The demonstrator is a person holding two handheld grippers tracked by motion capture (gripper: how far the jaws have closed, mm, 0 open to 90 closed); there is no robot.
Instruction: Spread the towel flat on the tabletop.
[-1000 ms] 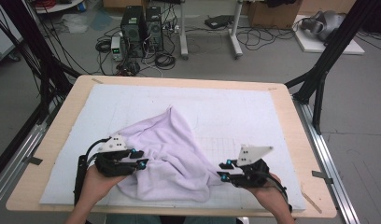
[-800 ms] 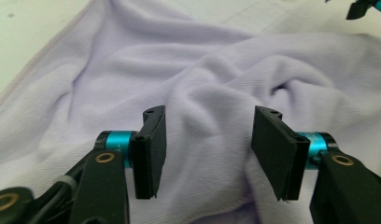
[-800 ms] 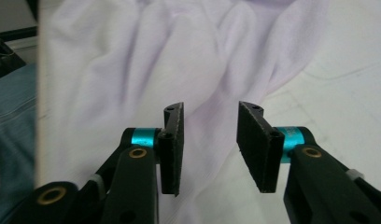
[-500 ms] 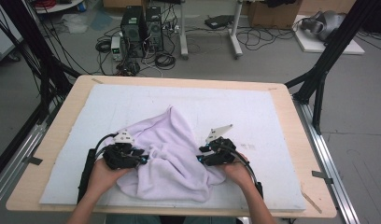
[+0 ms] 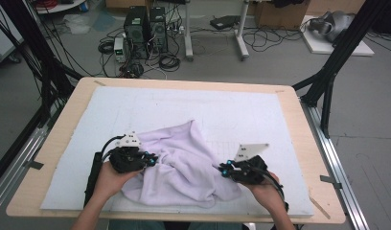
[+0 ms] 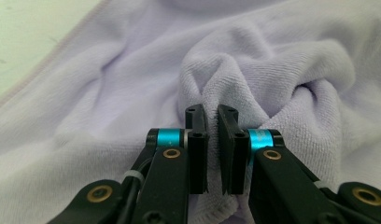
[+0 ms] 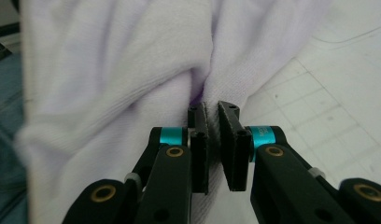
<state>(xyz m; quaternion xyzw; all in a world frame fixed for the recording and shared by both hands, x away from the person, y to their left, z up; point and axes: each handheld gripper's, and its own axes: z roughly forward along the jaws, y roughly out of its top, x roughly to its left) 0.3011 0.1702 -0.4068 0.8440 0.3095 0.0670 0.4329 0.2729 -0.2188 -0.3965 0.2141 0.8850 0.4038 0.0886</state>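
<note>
A crumpled lavender towel (image 5: 184, 163) lies on the white mat (image 5: 241, 115) near the table's front edge. My left gripper (image 5: 153, 159) is at the towel's left side. In the left gripper view its jaws (image 6: 212, 121) have just been closing and now pinch a raised fold of the towel (image 6: 272, 60). My right gripper (image 5: 221, 170) is at the towel's right side. In the right gripper view its jaws (image 7: 212, 116) have also just been closing and now clamp a fold of the towel (image 7: 109, 70). A hand holds each gripper from the bottom of the high view.
The mat covers most of a wooden table (image 5: 299, 120), and its gridded surface (image 7: 328, 121) shows beside the right gripper. Black frame struts (image 5: 327, 81) stand at the table's corners. Computer towers (image 5: 145, 24) and cables sit on the floor beyond the far edge.
Both pairs of jaws have closed onto towel folds. The right gripper swung in over the towel, then drew back toward the front right. The left gripper edged right onto the cloth.
</note>
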